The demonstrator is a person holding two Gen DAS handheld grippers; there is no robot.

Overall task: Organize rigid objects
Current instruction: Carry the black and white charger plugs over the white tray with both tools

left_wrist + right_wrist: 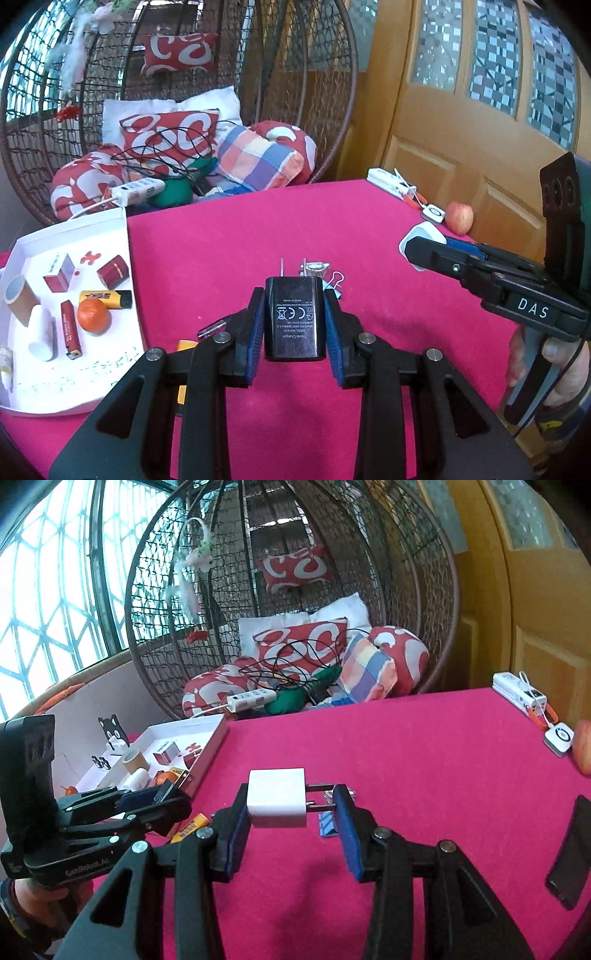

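Note:
My left gripper is shut on a black travel charger, prongs pointing away, held above the pink table. My right gripper is shut on a white charger, one finger on its body and the other on its prong tips. In the left wrist view the right gripper shows at the right with the white charger. The white tray at the left holds a tape roll, small red boxes, an orange, a lighter and a yellow battery.
A binder clip and a small metal piece lie on the table beyond the black charger. An apple, a white puck and a power strip sit at the far right edge. A black phone lies at the right. A wicker chair with cushions stands behind.

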